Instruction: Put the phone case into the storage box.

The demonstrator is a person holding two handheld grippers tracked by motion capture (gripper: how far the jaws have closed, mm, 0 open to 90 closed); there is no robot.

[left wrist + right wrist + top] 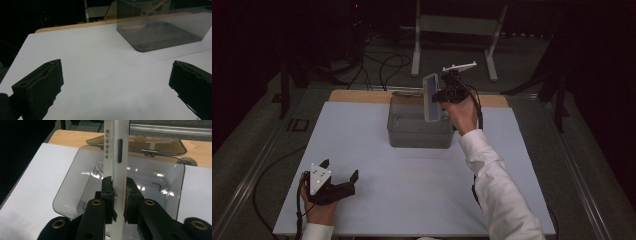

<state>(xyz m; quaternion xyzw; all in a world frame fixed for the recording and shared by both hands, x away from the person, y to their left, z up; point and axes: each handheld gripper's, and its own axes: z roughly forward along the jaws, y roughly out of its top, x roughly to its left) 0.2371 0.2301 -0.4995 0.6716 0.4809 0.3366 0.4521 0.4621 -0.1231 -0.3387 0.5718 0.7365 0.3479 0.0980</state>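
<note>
Currently our right gripper (117, 200) pinches a white phone (430, 97) edge-on above the open grey bin (419, 136) at the far centre. We judge it best lowered slowly, kept vertical, clear of the walls. Left gripper (339, 170) rests spread, near left.

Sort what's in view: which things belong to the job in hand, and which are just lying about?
In the job: phone, clamped in the right gripper; clear grey bin beneath it, lid open.

Lying about: left gripper, open, empty; white metal stand behind the table.
</note>
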